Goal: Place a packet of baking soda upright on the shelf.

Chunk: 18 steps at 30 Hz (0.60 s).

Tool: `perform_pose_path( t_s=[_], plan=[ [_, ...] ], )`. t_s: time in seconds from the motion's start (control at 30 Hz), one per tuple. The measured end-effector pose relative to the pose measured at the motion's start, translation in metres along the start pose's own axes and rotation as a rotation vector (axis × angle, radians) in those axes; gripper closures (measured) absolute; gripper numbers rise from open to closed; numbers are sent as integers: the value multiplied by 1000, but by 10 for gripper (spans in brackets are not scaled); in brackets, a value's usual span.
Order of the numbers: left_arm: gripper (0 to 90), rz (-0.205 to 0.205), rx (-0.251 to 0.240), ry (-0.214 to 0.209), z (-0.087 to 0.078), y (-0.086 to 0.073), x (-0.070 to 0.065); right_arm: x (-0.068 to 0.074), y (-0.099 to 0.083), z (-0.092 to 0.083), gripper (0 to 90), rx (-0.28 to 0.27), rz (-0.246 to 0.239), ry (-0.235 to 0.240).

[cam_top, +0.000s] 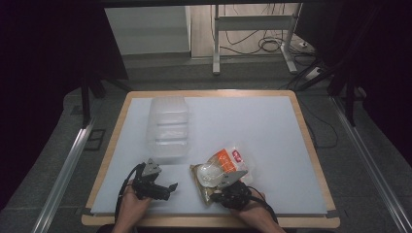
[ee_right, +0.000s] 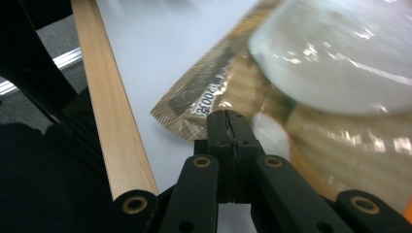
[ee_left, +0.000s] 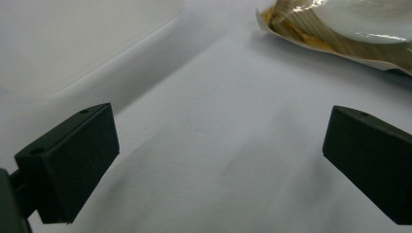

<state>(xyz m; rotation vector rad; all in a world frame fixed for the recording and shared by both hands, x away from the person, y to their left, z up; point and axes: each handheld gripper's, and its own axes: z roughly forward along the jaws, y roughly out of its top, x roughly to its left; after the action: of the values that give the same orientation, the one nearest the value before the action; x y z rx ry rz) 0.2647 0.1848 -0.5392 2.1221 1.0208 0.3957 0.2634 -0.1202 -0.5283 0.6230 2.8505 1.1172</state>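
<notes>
Closed right gripper (ee_right: 228, 121) jaws pinch the snack packet (cam_top: 223, 172) by its near-edge corner; open left gripper (ee_left: 218, 160) jaws wait empty, packet lying rightward along the bench's (cam_top: 272, 126) near edge

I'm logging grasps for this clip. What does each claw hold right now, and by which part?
The right claw is shut on the near edge of the snack bag. The left claw stands open over the white mat, holding nothing.
</notes>
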Motion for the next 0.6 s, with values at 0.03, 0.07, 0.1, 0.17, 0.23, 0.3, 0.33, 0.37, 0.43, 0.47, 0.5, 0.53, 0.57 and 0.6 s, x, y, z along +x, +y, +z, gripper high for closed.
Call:
perform_pose_path(
  t_s=[0.03,0.07,0.1,0.17,0.23,0.3,0.33,0.37,0.43,0.47,0.5,0.53,0.57,0.6],
  plan=[
    [0,1,0,0,0,0,0,1,3,3,894,0,-2,3],
    [0,1,2,0,0,0,0,3,5,5,893,2,-6,6],
    [0,5,2,0,-1,0,0,4,7,8,893,5,-14,6],
    [0,2,-1,-1,-1,0,0,7,9,9,893,12,-41,-2],
    [0,5,1,-2,-1,0,0,8,9,9,893,22,-35,7],
    [0,6,-1,-3,-1,-1,0,9,9,8,892,26,-46,3],
    [0,5,-2,-3,-1,-1,0,10,9,8,890,29,-48,1],
    [0,6,-2,-4,-1,-1,0,10,9,7,883,36,-52,1],
    [0,4,-4,-4,-1,-1,0,9,9,5,864,46,-44,13],
    [0,3,-4,-3,-1,-1,0,8,8,4,861,50,-42,17],
    [0,2,-5,-3,-1,-1,0,7,7,2,862,56,-29,24],
    [0,2,-5,-4,-1,-1,0,6,6,0,862,59,-19,25],
    [0,1,-5,-3,-1,-1,0,5,5,-3,861,59,-15,23],
    [0,2,-4,-3,-1,-1,0,5,5,-6,862,55,-12,14]
  ],
)
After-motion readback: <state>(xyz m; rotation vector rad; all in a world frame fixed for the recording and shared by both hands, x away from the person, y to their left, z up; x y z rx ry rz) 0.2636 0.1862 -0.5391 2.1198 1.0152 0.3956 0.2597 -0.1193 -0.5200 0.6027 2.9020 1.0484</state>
